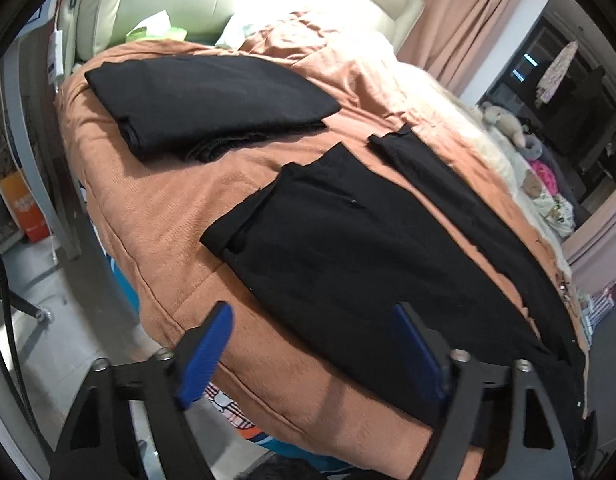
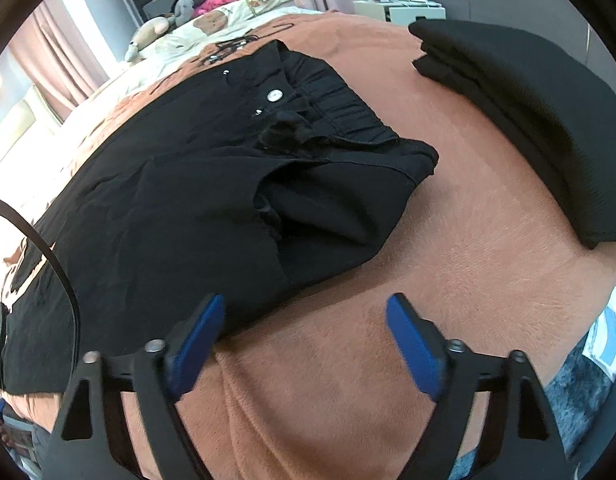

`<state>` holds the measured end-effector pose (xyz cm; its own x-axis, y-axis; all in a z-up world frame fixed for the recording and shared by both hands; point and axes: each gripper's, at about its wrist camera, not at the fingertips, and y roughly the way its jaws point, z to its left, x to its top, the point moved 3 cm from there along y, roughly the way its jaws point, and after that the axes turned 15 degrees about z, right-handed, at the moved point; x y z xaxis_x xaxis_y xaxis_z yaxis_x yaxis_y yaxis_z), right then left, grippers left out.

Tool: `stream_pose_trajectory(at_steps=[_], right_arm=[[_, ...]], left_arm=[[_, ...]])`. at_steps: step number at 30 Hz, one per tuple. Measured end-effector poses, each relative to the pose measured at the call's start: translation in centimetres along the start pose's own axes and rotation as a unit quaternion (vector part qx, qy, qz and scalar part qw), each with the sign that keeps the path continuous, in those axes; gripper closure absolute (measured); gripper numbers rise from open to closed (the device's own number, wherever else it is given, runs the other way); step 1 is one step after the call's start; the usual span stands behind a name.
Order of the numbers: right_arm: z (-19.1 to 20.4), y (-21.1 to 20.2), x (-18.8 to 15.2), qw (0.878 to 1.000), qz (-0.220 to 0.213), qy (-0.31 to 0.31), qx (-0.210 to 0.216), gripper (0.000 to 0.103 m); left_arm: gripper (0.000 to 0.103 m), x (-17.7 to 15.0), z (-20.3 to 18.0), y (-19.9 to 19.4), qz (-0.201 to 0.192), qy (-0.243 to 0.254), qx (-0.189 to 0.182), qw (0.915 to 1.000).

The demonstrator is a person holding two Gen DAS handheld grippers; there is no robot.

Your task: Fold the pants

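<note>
The left gripper is nearest in its own view. Its jaws stand wide apart with nothing between them, poised above the near edge of the bed. Its right finger overlaps the near part of a trouser leg in the picture; whether it touches the cloth cannot be told.

The right gripper is in the same condition: jaws spread, empty, hovering over bare orange cover near the bed edge. Its left finger lies just beside the near hem of the garment's hip area.

The pants, black, lie unfolded and flat on the orange cover. In the right wrist view the waistband points to the far right, with a silver button beside the elastic section, and one front flap is turned back. In the left wrist view the two legs run away from the camera, slightly separated, with the cuffs at the far end. This flat layout exposes both long edges, which suits a lengthwise fold; judged from the layout, no fold has been made yet.

Farther off rests a folded black stack, well apart from the pants, probably set aside to keep the working area free.

At the far end of the bed lie a pale blanket and soft toys.

The likely next requirement is one grip at the waist and one along a leg.
</note>
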<state>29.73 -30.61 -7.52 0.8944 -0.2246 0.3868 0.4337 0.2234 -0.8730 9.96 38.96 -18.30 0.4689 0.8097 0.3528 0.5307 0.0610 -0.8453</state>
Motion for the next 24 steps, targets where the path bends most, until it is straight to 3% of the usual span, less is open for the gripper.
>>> stream_pose_trajectory(at_steps=[3, 10, 14, 16, 17, 18, 24], right_arm=[[-0.2, 0.6, 0.6, 1.000, 0.003, 0.011, 0.009, 0.040], [-1.1, 1.2, 1.7, 0.999, 0.000, 0.032, 0.039, 0.041], [-1.3, 0.9, 2.2, 0.998, 0.001, 0.036, 0.053, 0.041], [-1.4, 0.8, 2.3, 0.997, 0.001, 0.040, 0.067, 0.041], [-1.5, 0.7, 2.2, 0.997, 0.001, 0.041, 0.071, 0.041], [-1.5, 0.7, 2.1, 0.996, 0.002, 0.042, 0.073, 0.041], [-1.2, 0.4, 2.1, 0.994, 0.002, 0.055, 0.099, 0.041]], left_arm=[[0.033, 0.7, 0.4, 1.1, 0.012, -0.015, 0.007, 0.9998], [0.046, 1.7, 2.0, 2.8, 0.019, -0.047, 0.018, 0.9986], [0.062, 2.8, 2.7, 3.0, 0.013, -0.061, 0.021, 0.9978], [0.074, 3.4, 3.1, 3.1, 0.013, -0.066, 0.022, 0.9975], [0.089, 3.6, 3.3, 3.0, 0.010, -0.069, 0.028, 0.9972], [0.092, 3.8, 3.7, 2.7, 0.003, -0.074, 0.035, 0.9967], [0.096, 4.2, 3.1, 0.4, -0.035, -0.063, 0.024, 0.9971]])
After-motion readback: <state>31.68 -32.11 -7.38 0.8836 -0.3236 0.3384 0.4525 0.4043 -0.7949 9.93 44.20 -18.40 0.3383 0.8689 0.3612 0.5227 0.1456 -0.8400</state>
